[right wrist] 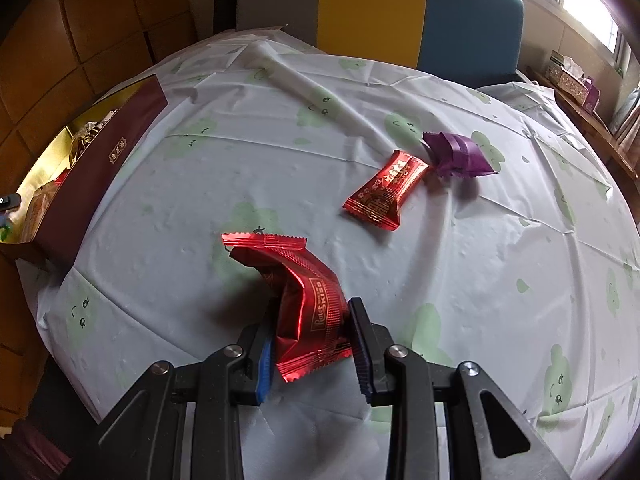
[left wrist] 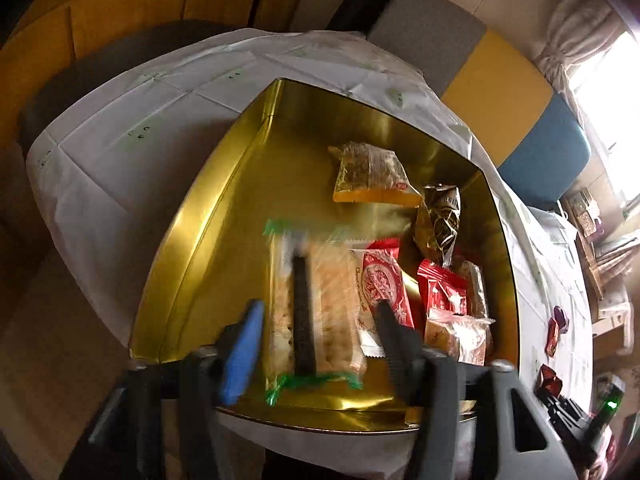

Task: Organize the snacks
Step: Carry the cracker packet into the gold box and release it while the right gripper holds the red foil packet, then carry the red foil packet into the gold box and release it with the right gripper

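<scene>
A square box (left wrist: 192, 216) with shiny gold lining and dark maroon outer walls sits on a round table under a thin, creased white cloth (right wrist: 280, 140) printed with pale green smiling shapes. The left gripper (left wrist: 316, 320), with ribbed black fingers and one blue pad, hovers over the near side of the box, its fingers spread apart; a long clear packet with green crimped ends (left wrist: 312, 304), holding pale puffed bars, lies blurred between them, and neither pad presses on it. About six more snacks lie in the box toward its right side: a clear bag with an orange base (left wrist: 372, 176) far, a crumpled gold foil pack (left wrist: 438, 220), two red and white packets (left wrist: 384, 284), and clear-wrapped brown pieces (left wrist: 460, 336) near. To the right on the cloth, the right gripper (right wrist: 312, 336) pinches a glossy, crinkled red foil packet (right wrist: 308, 300) with zigzag edges, lifted off the table. Two wrapped sweets remain farther off on the cloth, touching: one red foil bar (right wrist: 384, 192) and one purple pouch (right wrist: 460, 156). Beyond the table stand grey, yellow and blue chair backs (right wrist: 468, 20).
</scene>
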Demonstrator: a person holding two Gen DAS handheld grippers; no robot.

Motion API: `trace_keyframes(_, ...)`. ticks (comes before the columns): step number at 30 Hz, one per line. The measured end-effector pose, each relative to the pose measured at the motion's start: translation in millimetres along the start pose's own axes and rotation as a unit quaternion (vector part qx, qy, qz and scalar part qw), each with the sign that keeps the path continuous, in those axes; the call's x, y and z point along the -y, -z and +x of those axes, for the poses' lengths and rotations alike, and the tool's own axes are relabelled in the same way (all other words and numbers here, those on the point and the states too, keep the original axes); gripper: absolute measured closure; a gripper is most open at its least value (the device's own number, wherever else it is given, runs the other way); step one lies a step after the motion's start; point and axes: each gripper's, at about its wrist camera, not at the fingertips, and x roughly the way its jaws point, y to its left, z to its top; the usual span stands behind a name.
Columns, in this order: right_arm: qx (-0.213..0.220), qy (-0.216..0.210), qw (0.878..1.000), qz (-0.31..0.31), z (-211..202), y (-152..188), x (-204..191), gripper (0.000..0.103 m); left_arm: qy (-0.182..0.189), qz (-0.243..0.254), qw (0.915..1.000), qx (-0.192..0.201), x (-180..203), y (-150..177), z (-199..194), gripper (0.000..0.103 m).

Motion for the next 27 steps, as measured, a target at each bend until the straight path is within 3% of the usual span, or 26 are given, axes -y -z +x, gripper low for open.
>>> trace_keyframes(5, 0.001, 0.005, 1.0, 0.004, 0.6, 0.4, 0.0, 0.07, -0.009, 0.014, 0.9998, 0.009, 5.7, 2.0, -2.5, 0.033)
trace_keyframes(11, 0.006, 0.011, 1.0, 0.009, 1.0, 0.7, -1.3, 0.071, -0.069, 0.038, 0.9952, 0.058, 18.4, 7.4, -23.4, 0.027)
trace_keyframes(15, 0.011, 0.012, 0.999, 0.028, -0.3, 1.2, 0.4, 0.073, -0.079, 0.038, 0.9921, 0.089, 24.6, 14.1, -39.9, 0.027)
trace_keyframes(18, 0.012, -0.014, 0.998, 0.055, -3.5, -3.0, 2.0, 0.073, -0.086, 0.065, 0.9883, 0.108, 34.8, 18.4, -49.3, 0.027)
trace_keyframes(22, 0.002, 0.0, 0.999, 0.045, 2.0, -7.4, -7.8, 0.073, -0.088, 0.092, 0.9846, 0.12, 45.4, 22.8, -55.2, 0.027)
trace_keyframes(27, 0.018, -0.046, 0.997, 0.056, -12.4, -19.9, -20.4, 0.073, -0.084, 0.115, 0.9812, 0.13, 54.7, 27.4, -61.0, 0.027)
